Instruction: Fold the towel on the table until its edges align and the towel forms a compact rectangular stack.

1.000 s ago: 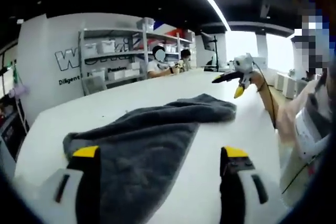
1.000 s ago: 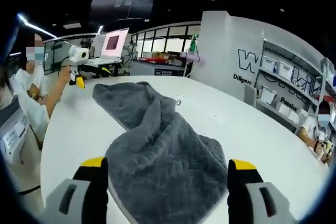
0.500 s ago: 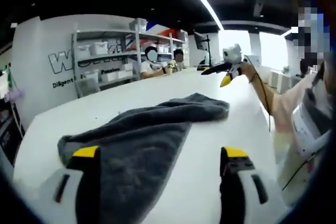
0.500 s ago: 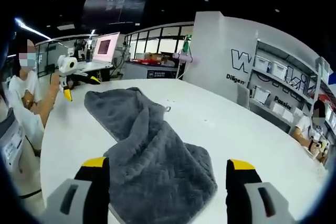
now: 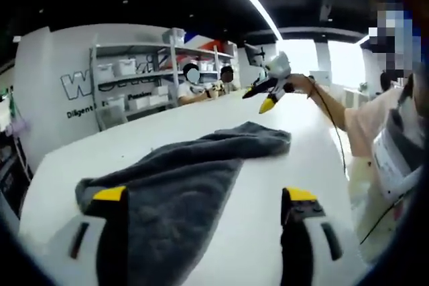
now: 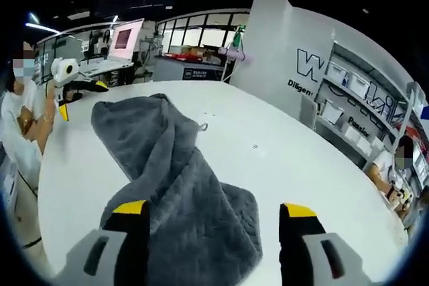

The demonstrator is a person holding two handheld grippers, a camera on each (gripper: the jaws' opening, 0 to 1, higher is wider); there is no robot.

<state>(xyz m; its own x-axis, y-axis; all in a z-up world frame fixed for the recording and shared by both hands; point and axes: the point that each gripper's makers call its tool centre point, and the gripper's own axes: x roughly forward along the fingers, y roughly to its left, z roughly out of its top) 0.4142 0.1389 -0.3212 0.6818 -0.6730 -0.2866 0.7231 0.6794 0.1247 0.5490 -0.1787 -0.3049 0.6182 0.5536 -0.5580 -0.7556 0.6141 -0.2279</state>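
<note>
A dark grey towel [image 5: 181, 169] lies crumpled in a long strip on the white table [image 5: 268, 165]. My left gripper [image 5: 204, 195] is open above the towel's near end, and its left jaw overlaps the cloth. Beyond the towel's far end, my right gripper [image 5: 259, 98] hangs in the air, held by a hand, jaws apart. In the right gripper view the same towel [image 6: 171, 165] runs away from my open right gripper [image 6: 213, 209], with its wider end between the jaws. The left gripper [image 6: 80, 97] shows at the far left, also open.
The table [image 6: 288, 159] is wide and rounded, with bare surface on both sides of the towel. Metal shelves [image 5: 137, 78] with white bins stand behind it, where people sit. A lit screen [image 6: 124, 38] stands on a desk past the far edge. A person [image 5: 395, 145] stands at the right.
In the left gripper view the right gripper has swung left, towards the towel's far end. The right gripper view has closed in over the towel. The towel itself lies as before.
</note>
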